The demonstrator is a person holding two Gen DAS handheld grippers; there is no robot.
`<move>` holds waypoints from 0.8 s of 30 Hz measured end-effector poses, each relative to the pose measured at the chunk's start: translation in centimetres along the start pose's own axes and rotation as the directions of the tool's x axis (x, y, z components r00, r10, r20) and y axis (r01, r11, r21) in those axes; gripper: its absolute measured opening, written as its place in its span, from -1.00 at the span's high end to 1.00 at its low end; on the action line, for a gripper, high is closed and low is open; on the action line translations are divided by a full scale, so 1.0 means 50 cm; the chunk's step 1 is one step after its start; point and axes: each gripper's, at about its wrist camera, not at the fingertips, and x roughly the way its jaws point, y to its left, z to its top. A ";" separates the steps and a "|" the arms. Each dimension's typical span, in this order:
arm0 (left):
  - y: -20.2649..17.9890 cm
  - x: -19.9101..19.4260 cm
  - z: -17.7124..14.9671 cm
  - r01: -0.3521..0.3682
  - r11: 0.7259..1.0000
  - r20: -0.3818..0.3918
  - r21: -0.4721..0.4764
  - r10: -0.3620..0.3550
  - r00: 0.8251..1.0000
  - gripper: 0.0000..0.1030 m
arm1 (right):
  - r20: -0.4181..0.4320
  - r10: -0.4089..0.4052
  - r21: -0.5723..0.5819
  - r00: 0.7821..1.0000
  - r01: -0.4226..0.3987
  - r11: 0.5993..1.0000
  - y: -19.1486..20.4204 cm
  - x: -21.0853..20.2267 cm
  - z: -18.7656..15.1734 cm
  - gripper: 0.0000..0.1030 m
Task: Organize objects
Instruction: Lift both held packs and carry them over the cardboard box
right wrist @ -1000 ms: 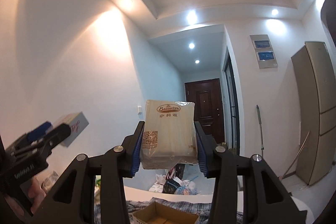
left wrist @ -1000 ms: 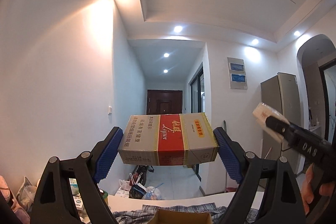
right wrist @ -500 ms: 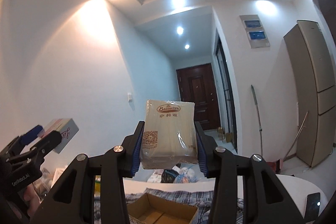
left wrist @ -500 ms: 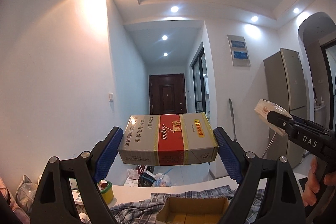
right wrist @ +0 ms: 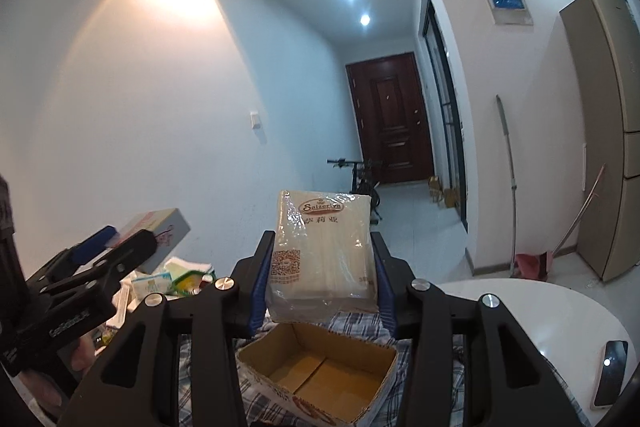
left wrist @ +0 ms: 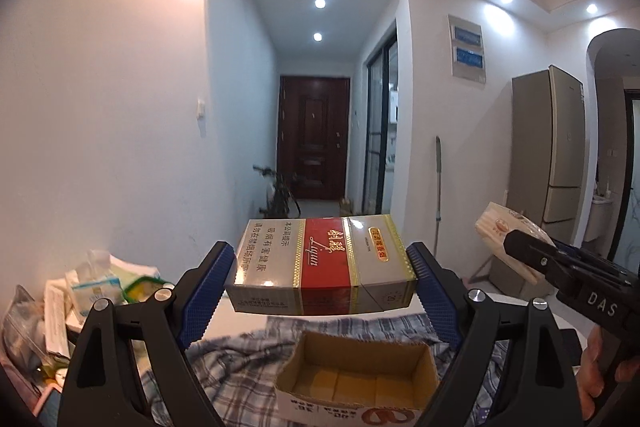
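My left gripper (left wrist: 320, 283) is shut on a red and silver cigarette carton (left wrist: 320, 263), held flat in the air above an open, empty cardboard box (left wrist: 360, 375). My right gripper (right wrist: 320, 279) is shut on a cream napkin pack in clear wrap (right wrist: 322, 251), held above the same box (right wrist: 320, 383). The box sits on a plaid cloth (left wrist: 236, 367) on a white table (right wrist: 532, 311). Each gripper shows in the other's view: the right one (left wrist: 560, 267) at right, the left one (right wrist: 100, 259) at left.
A pile of packets and a green-rimmed tub (left wrist: 100, 291) lies at the table's left. A phone (right wrist: 610, 379) lies on the table's right edge. Beyond are a hallway with a bicycle (right wrist: 360, 179), a dark door, a fridge (left wrist: 548, 147) and a broom.
Both grippers have tilted downward, still holding their loads. The box and table have come further into view below them.
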 end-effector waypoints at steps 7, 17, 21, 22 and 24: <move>-0.024 0.113 -0.061 0.035 0.999 -0.171 0.028 -0.029 0.985 -0.73 | -0.110 0.002 -0.009 0.994 -0.003 1.000 0.000 0.054 -0.028 0.16; -0.008 0.223 -0.117 0.060 0.998 -0.353 -0.006 -0.059 0.934 -0.73 | -0.215 -0.054 -0.032 0.975 0.049 0.998 -0.025 0.108 -0.059 0.15; 0.000 0.243 -0.144 0.076 0.997 -0.404 -0.011 -0.074 0.912 -0.73 | -0.304 -0.011 0.021 0.953 0.019 1.000 -0.050 0.163 -0.072 0.15; -0.003 0.253 -0.150 0.078 0.997 -0.418 -0.005 -0.073 0.905 -0.73 | -0.315 -0.009 0.026 0.949 0.019 0.999 -0.054 0.169 -0.074 0.15; -0.006 0.272 -0.163 0.075 0.997 -0.445 -0.001 -0.068 0.893 -0.73 | -0.314 -0.030 0.009 0.949 0.034 0.999 -0.053 0.173 -0.074 0.15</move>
